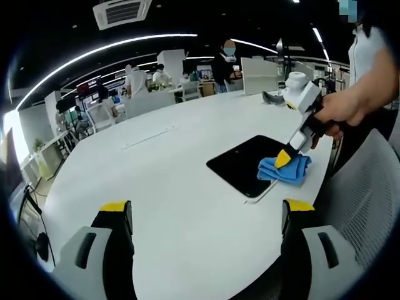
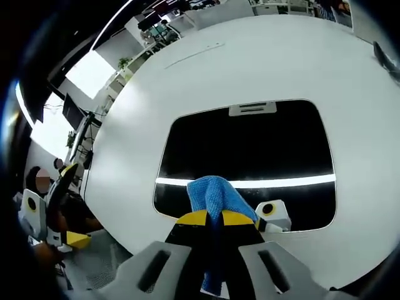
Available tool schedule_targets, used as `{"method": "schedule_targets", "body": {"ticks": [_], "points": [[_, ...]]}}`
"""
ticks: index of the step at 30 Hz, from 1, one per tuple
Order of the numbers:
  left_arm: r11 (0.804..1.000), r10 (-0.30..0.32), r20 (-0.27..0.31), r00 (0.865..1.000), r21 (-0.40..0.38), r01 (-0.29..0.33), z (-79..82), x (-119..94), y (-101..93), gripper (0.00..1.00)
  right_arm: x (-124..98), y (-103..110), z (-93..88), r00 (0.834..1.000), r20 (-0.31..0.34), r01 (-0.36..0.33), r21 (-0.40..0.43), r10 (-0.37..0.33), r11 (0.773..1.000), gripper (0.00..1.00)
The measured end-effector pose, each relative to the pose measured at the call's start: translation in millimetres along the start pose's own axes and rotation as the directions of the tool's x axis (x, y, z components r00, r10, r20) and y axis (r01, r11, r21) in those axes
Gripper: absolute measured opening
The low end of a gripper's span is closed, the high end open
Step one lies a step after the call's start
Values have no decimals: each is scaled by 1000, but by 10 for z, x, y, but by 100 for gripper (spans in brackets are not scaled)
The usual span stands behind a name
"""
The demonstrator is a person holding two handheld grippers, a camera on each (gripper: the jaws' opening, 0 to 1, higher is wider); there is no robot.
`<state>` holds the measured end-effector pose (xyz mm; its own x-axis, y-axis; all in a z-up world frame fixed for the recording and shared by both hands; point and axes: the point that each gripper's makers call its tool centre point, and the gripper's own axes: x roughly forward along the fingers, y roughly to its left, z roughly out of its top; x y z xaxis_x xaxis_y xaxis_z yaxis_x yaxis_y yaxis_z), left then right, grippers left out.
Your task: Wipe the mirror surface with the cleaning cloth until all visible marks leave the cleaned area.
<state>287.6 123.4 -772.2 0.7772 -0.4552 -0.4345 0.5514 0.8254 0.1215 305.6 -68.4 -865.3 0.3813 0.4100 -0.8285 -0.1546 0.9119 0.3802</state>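
The mirror [image 2: 250, 156], a dark rounded rectangle with a pale rim, lies flat on the white table [image 1: 162, 187] close to its near edge, and its glass reflects a bright strip of ceiling light. The blue cleaning cloth [image 2: 214, 194] rests on the mirror's near edge, bunched up, and hangs down between the jaws of the right gripper [image 2: 215, 218], which are pressed together on it. In the left gripper view the same right gripper [image 1: 284, 159], held in a person's hand [image 1: 337, 112], angles down onto the cloth [image 1: 284, 170] at the mirror's [image 1: 247, 164] corner nearest the table edge. The left gripper [image 1: 206, 215] hovers above bare tabletop with its yellow-tipped jaws spread wide and nothing between them. The table is broad, rounded and glossy. Around it is an open office with desks, monitors, long ceiling light strips, a ceiling air vent [image 1: 122, 11] and several people standing at the far side.
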Motion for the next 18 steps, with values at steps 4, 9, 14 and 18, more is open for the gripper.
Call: {"method": "schedule_targets", "body": {"ticks": [4, 9, 14, 18], "points": [[1000, 8, -15, 1000, -30, -8, -17, -4, 28, 99, 7, -2, 4, 1000, 1, 3, 0, -3, 1000, 1], [1000, 8, 2, 1000, -27, -8, 26, -18, 17, 99, 9, -32, 40, 1000, 9, 16, -11, -16, 1000, 0], [1000, 10, 7, 1000, -25, -10, 33, -16, 21, 99, 30, -52, 87, 999, 21, 33, -49, -32, 998, 0], [1000, 11, 4, 1000, -24, -11, 29, -15, 21, 99, 51, -67, 148, 999, 29, 36, -52, -34, 998, 0]]}}
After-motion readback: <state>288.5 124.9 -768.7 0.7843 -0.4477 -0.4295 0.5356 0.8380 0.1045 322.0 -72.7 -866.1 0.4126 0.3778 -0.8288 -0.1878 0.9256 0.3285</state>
